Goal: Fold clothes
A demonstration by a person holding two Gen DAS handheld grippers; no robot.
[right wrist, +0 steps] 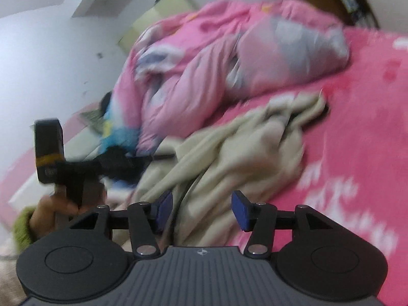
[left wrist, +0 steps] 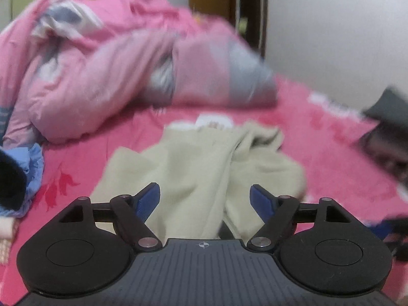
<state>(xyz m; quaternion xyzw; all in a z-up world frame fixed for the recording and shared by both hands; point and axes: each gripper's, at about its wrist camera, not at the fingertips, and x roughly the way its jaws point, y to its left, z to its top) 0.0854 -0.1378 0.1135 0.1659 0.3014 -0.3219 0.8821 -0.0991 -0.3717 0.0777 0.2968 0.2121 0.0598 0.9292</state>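
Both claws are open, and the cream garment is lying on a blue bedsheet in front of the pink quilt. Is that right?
Not quite. The bedsheet is pink with a lighter pattern, not blue, as the left wrist view shows. The rest holds: the cream garment lies on it in front of the pink quilt, and the left claw and right claw are both open, gripping nothing.

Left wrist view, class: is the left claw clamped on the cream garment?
No: the left claw stands open, its blue pads apart, with the cream garment lying loose on the pink bedsheet.
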